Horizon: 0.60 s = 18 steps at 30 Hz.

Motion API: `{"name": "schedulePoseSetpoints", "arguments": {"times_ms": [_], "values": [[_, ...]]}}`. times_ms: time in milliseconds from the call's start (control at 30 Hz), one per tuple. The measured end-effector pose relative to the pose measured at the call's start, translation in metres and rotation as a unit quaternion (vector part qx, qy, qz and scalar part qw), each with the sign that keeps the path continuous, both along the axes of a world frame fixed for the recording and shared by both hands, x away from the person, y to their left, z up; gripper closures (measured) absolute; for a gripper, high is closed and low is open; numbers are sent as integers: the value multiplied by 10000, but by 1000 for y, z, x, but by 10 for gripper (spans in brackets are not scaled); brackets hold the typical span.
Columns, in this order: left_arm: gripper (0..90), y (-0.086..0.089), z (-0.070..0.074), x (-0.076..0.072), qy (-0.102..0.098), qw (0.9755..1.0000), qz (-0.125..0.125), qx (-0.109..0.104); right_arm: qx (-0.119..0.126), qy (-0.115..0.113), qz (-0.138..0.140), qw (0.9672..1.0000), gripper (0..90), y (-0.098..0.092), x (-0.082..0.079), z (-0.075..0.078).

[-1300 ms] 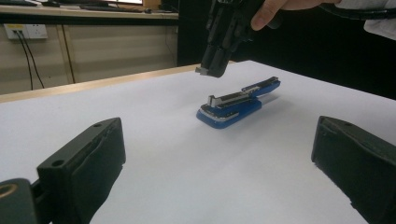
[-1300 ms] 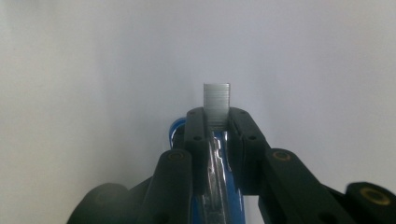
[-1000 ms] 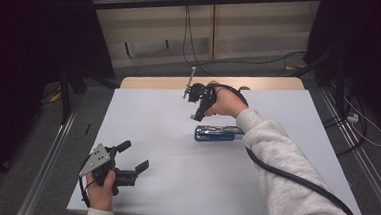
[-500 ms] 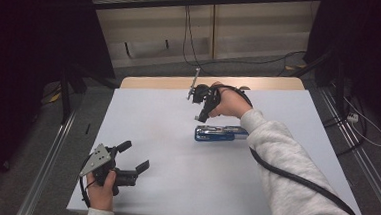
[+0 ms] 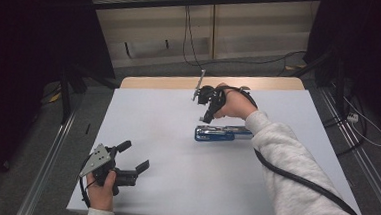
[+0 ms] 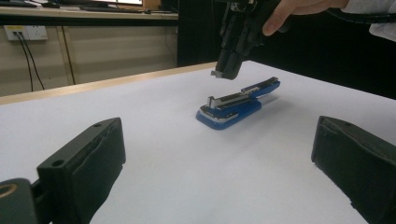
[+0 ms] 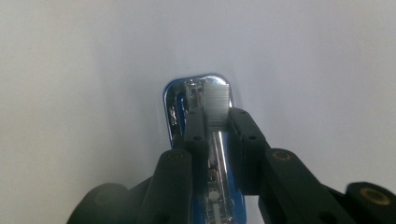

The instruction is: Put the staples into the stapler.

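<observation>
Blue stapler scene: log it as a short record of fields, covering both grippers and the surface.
object: blue and silver metal stapler, lying flat
surface: white table top
right gripper: pointing down just above the stapler's front end, not touching it, jaws narrowly parted
left gripper: near the table's front left corner, jaws wide open, holding nothing, aimed towards the stapler

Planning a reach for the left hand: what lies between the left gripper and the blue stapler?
Nothing: the left gripper view shows bare white table up to the blue stapler.

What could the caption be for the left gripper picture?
Right gripper hovers just above a blue stapler on the white table.
</observation>
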<state>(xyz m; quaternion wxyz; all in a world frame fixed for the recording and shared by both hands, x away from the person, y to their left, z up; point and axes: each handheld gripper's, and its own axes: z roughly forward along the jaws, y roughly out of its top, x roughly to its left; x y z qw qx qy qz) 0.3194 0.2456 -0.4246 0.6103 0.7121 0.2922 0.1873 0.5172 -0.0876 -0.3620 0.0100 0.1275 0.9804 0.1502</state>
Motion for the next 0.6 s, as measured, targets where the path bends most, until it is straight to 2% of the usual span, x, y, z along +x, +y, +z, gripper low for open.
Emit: {"name": "schedulePoseSetpoints", "arguments": {"times_ms": [600], "values": [[28,0,0,0,-11,10000,25,-3,-136,45,68,9999,791,-2,-4,-15]]}}
